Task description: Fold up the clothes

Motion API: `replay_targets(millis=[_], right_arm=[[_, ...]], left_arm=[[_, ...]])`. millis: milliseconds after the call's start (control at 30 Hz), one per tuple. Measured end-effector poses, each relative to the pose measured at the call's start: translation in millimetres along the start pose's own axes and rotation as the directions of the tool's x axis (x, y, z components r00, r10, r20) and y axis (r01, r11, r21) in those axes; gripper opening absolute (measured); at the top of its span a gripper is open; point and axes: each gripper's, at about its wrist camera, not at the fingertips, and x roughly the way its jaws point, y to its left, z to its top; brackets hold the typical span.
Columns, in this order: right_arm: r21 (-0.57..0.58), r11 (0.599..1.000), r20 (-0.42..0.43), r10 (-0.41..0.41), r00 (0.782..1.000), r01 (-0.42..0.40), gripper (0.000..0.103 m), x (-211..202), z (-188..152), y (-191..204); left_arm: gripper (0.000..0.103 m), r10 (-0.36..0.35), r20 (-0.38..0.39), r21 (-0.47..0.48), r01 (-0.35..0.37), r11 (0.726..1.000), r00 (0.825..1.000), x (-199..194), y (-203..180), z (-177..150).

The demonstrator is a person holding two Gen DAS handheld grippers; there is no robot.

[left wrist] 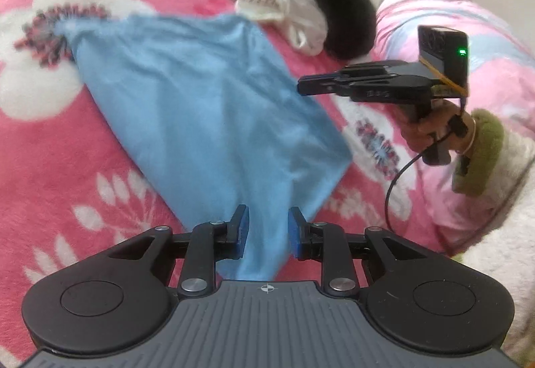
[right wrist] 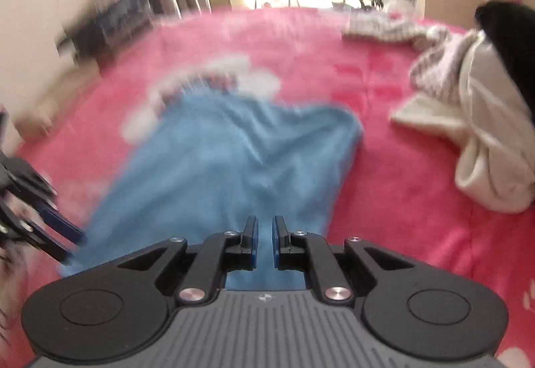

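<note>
The blue garment (left wrist: 200, 94) is spread flat on the pink blanket (left wrist: 50, 167), its near end drawn between the left gripper (left wrist: 267, 231), whose pads stand apart beside the cloth without visibly pressing it. The right gripper (right wrist: 265, 242) is nearly pressed together, and whether cloth is pinched cannot be told. A clean fold is judged to need matched edges, with the clothes pile (right wrist: 474, 120) kept clear
</note>
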Motion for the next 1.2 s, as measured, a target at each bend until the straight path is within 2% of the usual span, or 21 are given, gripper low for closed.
replay_targets(millis=[67,133,267,367,433,533,567,667,767,833,867,900,933,1000,1067,1133,1167,1200], right_arm=[[0.037,0.998,-0.034,-0.048,0.998,0.049,0.006,3,-14,-20],[0.050,0.993,-0.039,-0.107,0.993,0.109,0.010,-9,-11,-27],[0.057,0.998,0.080,-0.038,0.996,0.033,0.010,-25,18,-24],[0.057,0.997,0.102,0.054,0.993,-0.060,0.009,7,39,-23],[0.082,0.996,0.067,0.024,0.997,-0.029,0.008,35,40,-37],[0.245,0.969,0.067,-0.046,0.997,0.028,0.010,46,36,-76],[0.271,0.963,0.095,-0.029,0.995,0.002,0.010,41,40,-81],[0.266,0.954,0.150,0.102,0.983,-0.139,0.011,40,55,-77],[0.230,0.950,0.108,0.190,0.976,-0.211,0.010,74,69,-71],[0.259,0.940,0.120,0.195,0.973,-0.220,0.000,96,78,-83],[0.314,0.926,0.154,0.170,0.973,-0.211,0.000,97,83,-95],[0.352,0.914,0.187,0.142,0.972,-0.202,0.009,91,88,-104],[0.353,0.909,0.219,0.149,0.964,-0.221,0.008,84,90,-109],[0.330,0.898,0.245,0.217,0.945,-0.292,0.010,75,90,-108],[0.317,0.884,0.214,0.286,0.934,-0.343,0.014,79,87,-103],[0.319,0.921,0.152,0.183,0.971,-0.224,0.016,97,85,-104],[0.353,0.917,0.141,0.143,0.980,-0.185,0.016,103,83,-110],[0.430,0.881,0.165,0.139,0.976,-0.198,0.018,102,80,-123]], left_arm=[[0.024,0.003,-0.006,-0.017,-0.003,1.000,1.000,0,8,-10],[0.024,-0.012,-0.007,-0.043,0.012,0.999,1.000,-3,13,-11],[0.025,-0.038,-0.012,-0.085,0.036,0.996,0.999,-7,20,-11],[0.025,-0.046,-0.020,-0.084,0.045,0.995,0.999,-4,22,-10],[0.025,-0.049,-0.021,-0.086,0.047,0.995,0.999,-3,22,-10],[0.025,-0.054,-0.020,-0.099,0.052,0.994,0.998,-4,25,-11],[0.025,-0.055,-0.020,-0.103,0.053,0.993,0.998,-5,25,-11],[0.025,-0.053,-0.024,-0.093,0.050,0.994,0.998,-5,24,-9],[0.025,-0.061,-0.030,-0.097,0.058,0.994,0.998,-2,25,-8],[0.025,-0.067,-0.033,-0.100,0.064,0.993,0.997,-1,26,-8],[0.025,-0.069,-0.033,-0.105,0.066,0.992,0.997,-2,27,-8],[0.025,-0.071,-0.034,-0.112,0.067,0.991,0.997,-2,27,-8],[0.025,-0.073,-0.034,-0.119,0.068,0.991,0.997,-3,28,-8],[0.025,-0.069,-0.034,-0.121,0.064,0.991,0.997,-4,26,-8],[0.025,-0.066,-0.032,-0.121,0.062,0.991,0.997,-5,26,-8],[0.026,-0.070,-0.028,-0.134,0.066,0.989,0.997,-8,27,-7],[0.026,-0.073,-0.025,-0.145,0.068,0.987,0.997,-11,28,-6],[0.026,-0.075,-0.023,-0.156,0.071,0.985,0.997,-13,29,-4]])
